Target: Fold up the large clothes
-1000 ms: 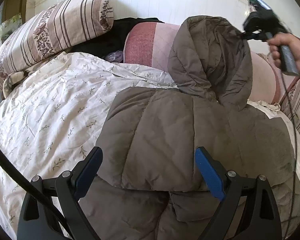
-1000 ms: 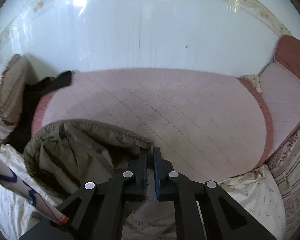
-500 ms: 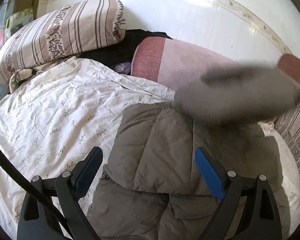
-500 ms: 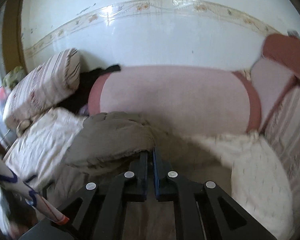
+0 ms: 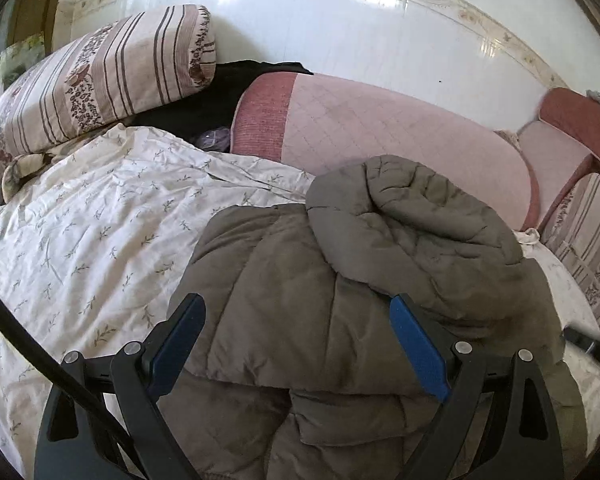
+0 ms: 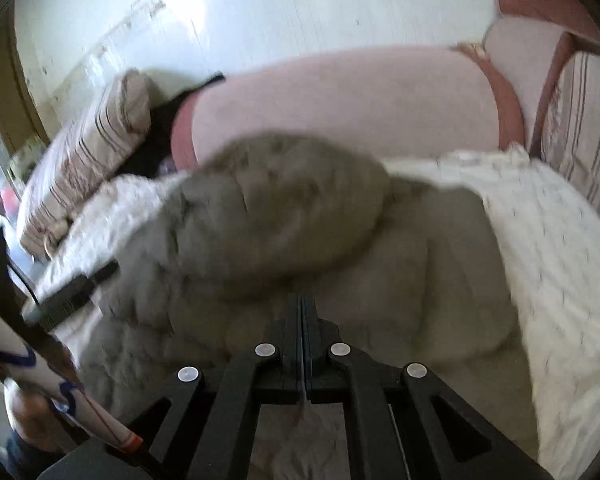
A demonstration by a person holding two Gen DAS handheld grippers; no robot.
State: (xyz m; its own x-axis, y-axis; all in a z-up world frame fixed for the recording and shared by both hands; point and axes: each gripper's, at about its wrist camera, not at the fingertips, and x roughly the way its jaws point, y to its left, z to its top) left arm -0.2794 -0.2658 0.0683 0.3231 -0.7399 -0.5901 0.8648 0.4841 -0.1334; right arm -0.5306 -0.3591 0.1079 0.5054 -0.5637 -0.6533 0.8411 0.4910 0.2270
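Observation:
A grey-brown padded hooded jacket (image 5: 300,304) lies folded on the floral bedsheet (image 5: 80,232). Its hood (image 5: 412,220) lies flopped over onto the jacket's body. My left gripper (image 5: 296,340) is open and empty, its blue pads just above the jacket's near part. In the blurred right wrist view the jacket (image 6: 300,240) lies ahead, and my right gripper (image 6: 302,312) is shut with nothing visible between its fingers, above the jacket's near edge. The right gripper's tip shows as a dark blur at the right edge of the left wrist view (image 5: 592,348).
A pink quilted bolster (image 5: 380,128) runs along the white tiled wall behind the jacket. A striped pillow (image 5: 100,76) lies at the back left, with dark clothing (image 5: 220,92) beside it. A striped cushion (image 5: 588,232) and a reddish cushion (image 5: 572,120) stand at the right.
The right gripper held the hood up a second ago, swung it down onto the jacket, let it go and pulled back toward me. The left gripper stayed open.

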